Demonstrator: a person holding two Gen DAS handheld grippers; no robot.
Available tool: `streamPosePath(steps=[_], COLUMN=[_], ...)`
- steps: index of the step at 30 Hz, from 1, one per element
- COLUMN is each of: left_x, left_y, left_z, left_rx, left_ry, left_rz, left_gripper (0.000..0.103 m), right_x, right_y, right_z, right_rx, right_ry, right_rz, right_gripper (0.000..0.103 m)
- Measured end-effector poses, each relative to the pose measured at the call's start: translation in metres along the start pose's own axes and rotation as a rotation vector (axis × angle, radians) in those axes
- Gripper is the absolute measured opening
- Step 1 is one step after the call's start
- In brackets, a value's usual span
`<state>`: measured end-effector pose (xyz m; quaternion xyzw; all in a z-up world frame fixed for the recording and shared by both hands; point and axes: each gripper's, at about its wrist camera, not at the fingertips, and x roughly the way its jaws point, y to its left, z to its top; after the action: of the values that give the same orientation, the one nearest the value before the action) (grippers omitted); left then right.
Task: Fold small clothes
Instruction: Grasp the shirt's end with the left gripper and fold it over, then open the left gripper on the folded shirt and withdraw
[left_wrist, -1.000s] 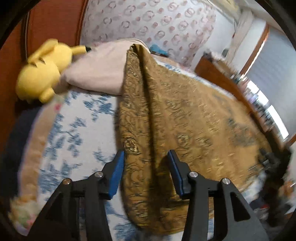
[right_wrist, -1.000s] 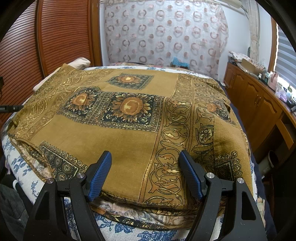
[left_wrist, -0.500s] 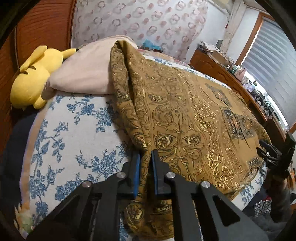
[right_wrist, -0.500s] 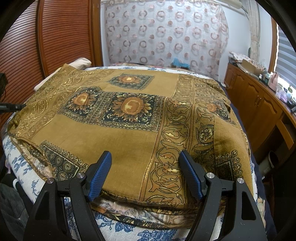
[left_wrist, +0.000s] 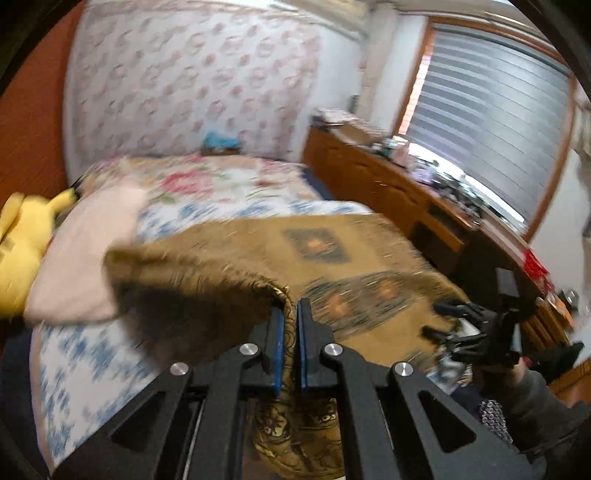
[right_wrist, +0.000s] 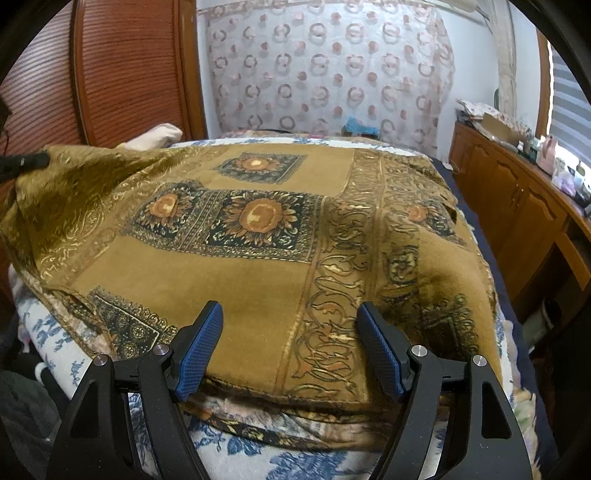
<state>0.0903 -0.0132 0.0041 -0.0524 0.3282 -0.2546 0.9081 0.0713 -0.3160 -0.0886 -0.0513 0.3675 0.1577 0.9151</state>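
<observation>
While most of the gold-brown patterned cloth (right_wrist: 266, 266) is spread flat over the bed (right_wrist: 310, 461), its edge on the headboard side is raised off the blue-flowered cover (left_wrist: 85, 354) and pinched between the pads of the left gripper (left_wrist: 290, 314), whose fingers are pressed together on the fabric. A short length of the cloth is seen hanging down behind those fingers in the left wrist view. The near edge of the cloth is framed by the right gripper (right_wrist: 290, 350), whose fingers are held wide apart above it; no fabric is pressed between them. A pale pink pillow (left_wrist: 88, 254) is seen just beyond the raised edge, with a yellow plush toy (left_wrist: 22, 251) beside it. A wooden cabinet (right_wrist: 517, 206) is set along the far side of the bed.
</observation>
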Motion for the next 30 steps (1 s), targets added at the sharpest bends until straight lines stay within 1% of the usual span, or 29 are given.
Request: streamPosePath(steps=[5, 9, 11, 15, 17, 20, 21, 22, 23, 24, 25, 27, 29, 30], left_x=[0.03, 0.063, 0.077, 0.091, 0.097, 0.111, 0.115, 0.117, 0.12, 0.122, 0.121, 0.119, 0.116, 0.116], left_y=[-0.056, -0.104, -0.128, -0.168, -0.183, -0.195, -0.196, -0.197, -0.199, -0.201, -0.201, -0.2, -0.192, -0.188], left_z=[0.036, 0.063, 0.071, 0.079, 0.081, 0.081, 0.079, 0.078, 0.077, 0.076, 0.075, 0.075, 0.076, 0.075], left_rx=[0.111, 0.19, 0.229, 0.293, 0.318, 0.336, 0.339, 0.345, 0.35, 0.358, 0.363, 0.366, 0.354, 0.347], left_ry=[0.009, 0.037, 0.058, 0.083, 0.094, 0.138, 0.148, 0.156, 0.162, 0.162, 0.158, 0.148, 0.143, 0.139], left_rz=[-0.081, -0.137, -0.166, -0.212, -0.22, -0.217, -0.213, -0.215, -0.216, -0.208, -0.2, -0.202, -0.202, -0.195], left_gripper=[0.002, 0.002, 0.002, 0.002, 0.002, 0.003, 0.006, 0.006, 0.01, 0.019, 0.023, 0.035, 0.042, 0.043], right_x=[-0.017, -0.036, -0.044, -0.056, -0.061, -0.07, -0.073, -0.077, -0.079, -0.08, -0.081, -0.085, -0.089, -0.09], right_y=[-0.019, -0.037, -0.046, -0.055, -0.058, -0.067, -0.071, -0.076, -0.08, -0.085, -0.089, -0.097, -0.102, -0.104], right_z=[0.003, -0.001, -0.003, -0.009, -0.012, -0.017, -0.02, -0.022, -0.024, -0.025, -0.026, -0.028, -0.028, -0.026], right_rx=[0.024, 0.059, 0.073, 0.083, 0.085, 0.093, 0.1, 0.109, 0.117, 0.125, 0.136, 0.154, 0.17, 0.175], right_ry=[-0.026, -0.056, -0.067, -0.083, -0.091, -0.104, -0.107, -0.11, -0.11, -0.11, -0.109, -0.11, -0.114, -0.119], right_rz=[-0.024, -0.031, -0.034, -0.051, -0.062, -0.08, -0.084, -0.092, -0.098, -0.105, -0.113, -0.128, -0.134, -0.136], right_gripper=[0.077, 0.076, 0.076, 0.076, 0.076, 0.076, 0.076, 0.076, 0.076, 0.076, 0.076, 0.076, 0.076, 0.076])
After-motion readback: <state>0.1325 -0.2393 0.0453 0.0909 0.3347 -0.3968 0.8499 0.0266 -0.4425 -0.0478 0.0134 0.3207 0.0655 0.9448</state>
